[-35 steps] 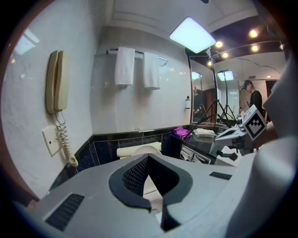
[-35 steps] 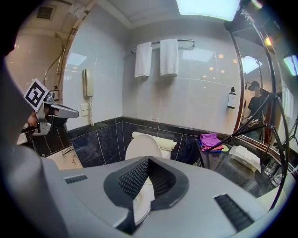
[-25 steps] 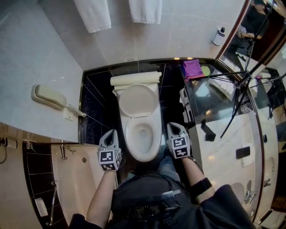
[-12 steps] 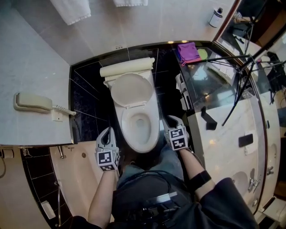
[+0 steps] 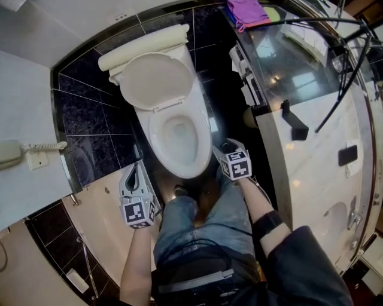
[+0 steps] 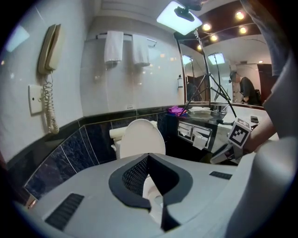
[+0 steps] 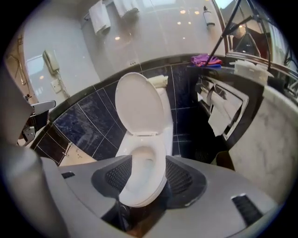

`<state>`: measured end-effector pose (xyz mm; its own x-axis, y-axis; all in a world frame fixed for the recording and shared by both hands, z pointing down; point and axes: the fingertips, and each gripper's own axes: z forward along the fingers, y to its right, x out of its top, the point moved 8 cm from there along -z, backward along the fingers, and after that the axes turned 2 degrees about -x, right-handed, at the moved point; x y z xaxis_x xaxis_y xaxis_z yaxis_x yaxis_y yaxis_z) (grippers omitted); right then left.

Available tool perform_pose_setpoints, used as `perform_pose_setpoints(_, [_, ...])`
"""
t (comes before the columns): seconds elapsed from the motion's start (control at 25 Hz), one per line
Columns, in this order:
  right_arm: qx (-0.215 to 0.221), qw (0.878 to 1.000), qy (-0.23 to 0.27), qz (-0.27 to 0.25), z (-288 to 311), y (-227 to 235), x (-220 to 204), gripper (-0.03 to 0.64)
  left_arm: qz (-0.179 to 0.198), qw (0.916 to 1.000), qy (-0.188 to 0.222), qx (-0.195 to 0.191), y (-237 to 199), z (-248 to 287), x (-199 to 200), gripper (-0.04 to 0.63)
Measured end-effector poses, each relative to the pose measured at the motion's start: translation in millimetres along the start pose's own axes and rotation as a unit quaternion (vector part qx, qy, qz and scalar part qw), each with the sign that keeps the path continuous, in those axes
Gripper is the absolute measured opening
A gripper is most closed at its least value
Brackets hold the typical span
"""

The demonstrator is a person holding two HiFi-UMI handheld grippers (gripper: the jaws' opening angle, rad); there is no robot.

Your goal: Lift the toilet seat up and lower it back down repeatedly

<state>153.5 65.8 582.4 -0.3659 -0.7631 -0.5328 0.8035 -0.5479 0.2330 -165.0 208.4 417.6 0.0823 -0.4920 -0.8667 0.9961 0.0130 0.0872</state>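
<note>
Right hand-held gripper (image 7: 149,168) has just been opening, jaws wide. The toilet seat (image 7: 159,148) shows between them untouched, flat on the bowl (image 7: 139,197), so probably lining up a lift. Lid (image 7: 139,104) stands upright behind the bowl. Left hand-held gripper (image 6: 148,158) is closed and empty beside the bowl.

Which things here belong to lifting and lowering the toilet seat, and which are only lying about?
For the job: toilet, its raised lid, left gripper, right gripper (jaws just been opening, holding nothing).
Just lying about: wall telephone, purple cloth, two white towels.
</note>
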Motion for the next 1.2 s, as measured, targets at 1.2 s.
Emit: perform_pose_setpoints(1.2, [0.096, 0.947, -0.033, 0.305, 229.3, 39.7, -184.6, 0.181, 0.018, 0.9983, -0.046, -0.030, 44.4, 81.8, -158.4, 0.000])
